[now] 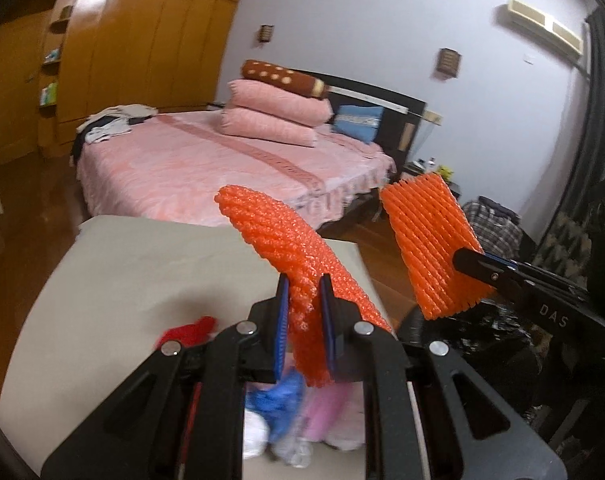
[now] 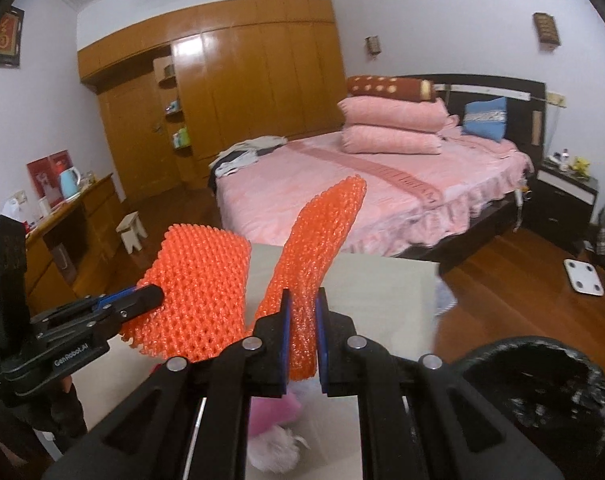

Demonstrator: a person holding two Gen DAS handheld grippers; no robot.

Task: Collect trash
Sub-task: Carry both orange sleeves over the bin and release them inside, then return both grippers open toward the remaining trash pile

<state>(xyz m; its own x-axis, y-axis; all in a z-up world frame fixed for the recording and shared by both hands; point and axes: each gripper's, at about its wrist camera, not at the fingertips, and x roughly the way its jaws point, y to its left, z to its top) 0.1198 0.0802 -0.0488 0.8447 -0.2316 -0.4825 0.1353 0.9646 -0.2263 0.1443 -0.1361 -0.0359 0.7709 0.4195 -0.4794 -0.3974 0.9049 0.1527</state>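
Note:
My left gripper (image 1: 304,312) is shut on an orange foam net sleeve (image 1: 278,240) and holds it up above the beige table (image 1: 122,264). My right gripper (image 2: 301,324) is shut on a second orange foam net sleeve (image 2: 322,232). In the left wrist view the right gripper (image 1: 468,258) and its sleeve (image 1: 426,240) are at the right, above the black-lined trash bin (image 1: 482,332). In the right wrist view the left gripper (image 2: 154,294) and its sleeve (image 2: 198,292) are at the left. Red (image 1: 190,330), blue (image 1: 278,400) and pink (image 1: 326,412) trash lies on the table below.
The black trash bin (image 2: 542,392) stands at the table's right edge. A pink bed (image 2: 362,184) with pillows lies beyond the table. A wooden wardrobe (image 2: 230,88), a desk with a kettle (image 2: 68,182) and a small stool (image 2: 132,228) stand at the left. A scale (image 2: 582,276) lies on the wooden floor.

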